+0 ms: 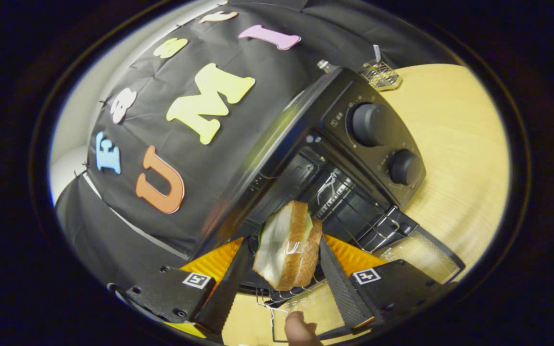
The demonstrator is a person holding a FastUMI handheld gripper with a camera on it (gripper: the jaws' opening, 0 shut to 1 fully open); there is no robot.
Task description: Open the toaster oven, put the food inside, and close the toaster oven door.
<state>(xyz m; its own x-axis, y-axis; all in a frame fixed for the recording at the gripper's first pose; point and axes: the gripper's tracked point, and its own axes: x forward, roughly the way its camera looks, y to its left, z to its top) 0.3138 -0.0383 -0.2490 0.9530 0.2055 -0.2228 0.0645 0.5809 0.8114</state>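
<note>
Wrapped in clear plastic, the sandwich [287,247] sits squeezed between the two fingers of the gripper [284,262] — both fingers press against its crusty sides, so it's a proper grasp, not just resting there. The view is rolled over quite a bit, so everything looks tilted.

Handling-wise, my guess is this thing is light and soft. Bread squashes easily and the wrap looks slick, so a hard clamp would flatten it and a lazy one might let it slide. Holding it across the flat slices around the middle, like it is now, seems the sensible spot.

Just beyond the fingers is the toaster oven [334,158] with its door [416,254] already dropped open — the wire rack [349,211] inside is visible right behind the sandwich, so I'd say we're mid-way, about to slide the food in. Two knobs [371,124] sit on the control panel beside the cavity. A fingertip [298,329] pokes in below the fingers. Farther off on the wooden table [455,144] there's a small wire basket [380,74] behind the oven.
</note>
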